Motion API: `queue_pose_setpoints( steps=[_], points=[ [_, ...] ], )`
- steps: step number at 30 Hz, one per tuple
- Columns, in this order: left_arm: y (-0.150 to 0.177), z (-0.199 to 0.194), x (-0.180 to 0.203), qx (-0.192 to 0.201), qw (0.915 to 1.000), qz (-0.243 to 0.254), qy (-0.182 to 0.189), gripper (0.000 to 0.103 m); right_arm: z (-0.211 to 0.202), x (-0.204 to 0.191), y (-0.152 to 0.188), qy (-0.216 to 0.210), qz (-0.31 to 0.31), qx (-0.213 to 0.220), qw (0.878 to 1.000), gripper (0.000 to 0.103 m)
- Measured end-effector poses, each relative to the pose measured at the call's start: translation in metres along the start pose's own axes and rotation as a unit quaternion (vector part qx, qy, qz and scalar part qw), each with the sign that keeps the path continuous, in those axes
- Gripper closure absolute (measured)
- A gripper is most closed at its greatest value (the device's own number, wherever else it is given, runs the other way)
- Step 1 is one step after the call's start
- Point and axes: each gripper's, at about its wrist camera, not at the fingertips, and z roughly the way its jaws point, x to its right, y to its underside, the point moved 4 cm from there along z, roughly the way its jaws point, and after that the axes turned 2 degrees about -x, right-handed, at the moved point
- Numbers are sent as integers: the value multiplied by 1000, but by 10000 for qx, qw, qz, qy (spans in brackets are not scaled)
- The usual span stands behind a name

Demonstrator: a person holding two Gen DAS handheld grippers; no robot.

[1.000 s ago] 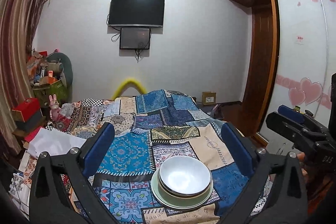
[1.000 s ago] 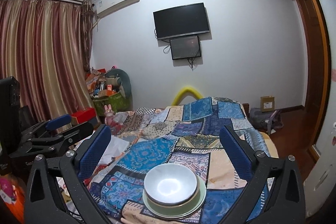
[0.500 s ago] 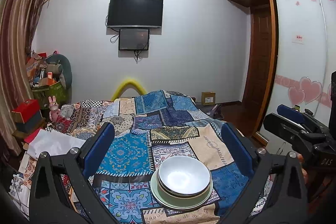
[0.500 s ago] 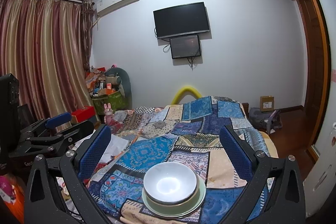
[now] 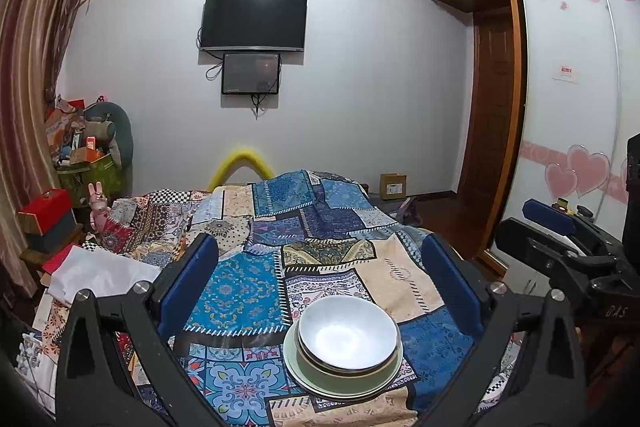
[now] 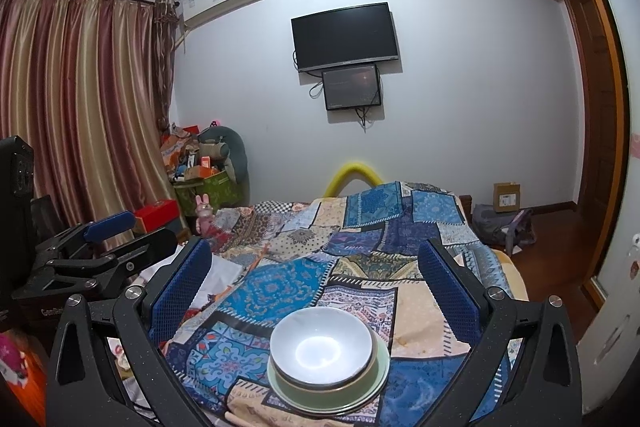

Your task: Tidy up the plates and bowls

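Room: bedroom, white wall with a TV [image 5: 254,22] and a smaller screen below it, curtains at left, wardrobe at right.

Surface: bed under a patchwork quilt [image 5: 240,291], somewhat rumpled, so an uneven footing.

Stack [image 5: 345,349]: near edge of the quilt, upright. White bowl [image 5: 349,331] on top, nested in what looks like a second bowl with a dark rim, all on a pale green plate [image 5: 308,379]; further plates beneath cannot be ruled out. Round throughout, so no long axis to align with.

Left gripper [image 5: 320,291]: jaws spread wide, empty, raised above the quilt and apart from the crockery. Stack lies ahead and below, a little right of its centreline, nearer its right finger.

Right gripper [image 6: 320,287]: jaws likewise spread wide, empty, raised clear. Stack lies ahead and below, almost on its centreline (bowl [image 6: 322,343], plate [image 6: 376,383]).

Relative position: the grippers sit side by side, each visible at the edge of the other's view, the stack between them.

Assessment: neither is markedly nearer; the right is the better centred. The stack appears already assembled. Any further lift would call for a rim pinch, coming down and forward.
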Motion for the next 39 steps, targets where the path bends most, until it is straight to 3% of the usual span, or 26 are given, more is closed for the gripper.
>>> queue_pose_setpoints(
  steps=[39],
  points=[
    [0,1,-2,-26,9998,-50,164,0,1,1,0,2,-42,-58,10000,0]
  ],
)
